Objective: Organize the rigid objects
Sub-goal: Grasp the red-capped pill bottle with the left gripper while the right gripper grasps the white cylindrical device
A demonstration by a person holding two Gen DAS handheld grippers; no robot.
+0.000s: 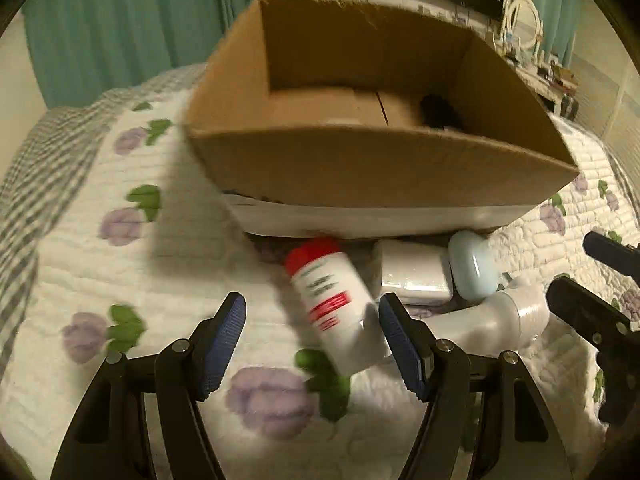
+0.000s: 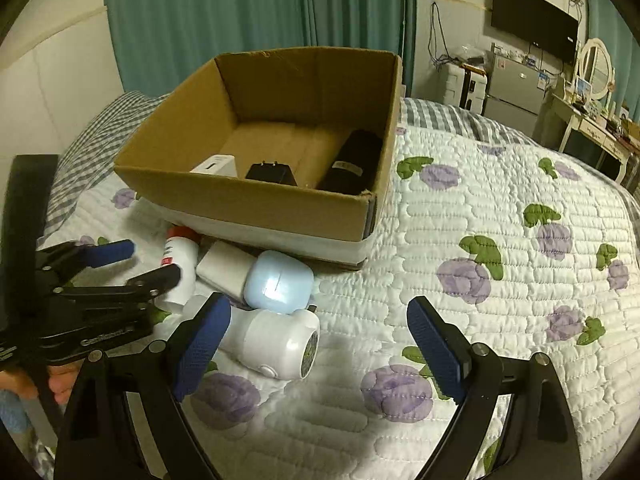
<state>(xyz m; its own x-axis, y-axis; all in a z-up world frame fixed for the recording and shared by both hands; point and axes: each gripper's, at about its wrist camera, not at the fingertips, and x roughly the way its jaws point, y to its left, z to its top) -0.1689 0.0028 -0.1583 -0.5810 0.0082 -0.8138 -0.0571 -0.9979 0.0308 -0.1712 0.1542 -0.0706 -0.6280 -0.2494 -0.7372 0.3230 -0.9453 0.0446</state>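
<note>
Cardboard box (image 2: 256, 208) on the quilted bed (image 2: 500, 280), already holding three items. Against its near wall, in a cluster: white device (image 2: 276, 340), pale blue case (image 2: 278, 280), white block (image 2: 226, 268), red-capped bottle (image 1: 336, 304).

Judged step: grasping the bottle. Best to straddle its body squarely, close mid-label, lift clear of neighbours.

Left gripper (image 1: 312, 320) wide apart, bottle between the pads, unclamped. Right gripper (image 2: 320, 344) spread, empty, beside the white device.
</note>
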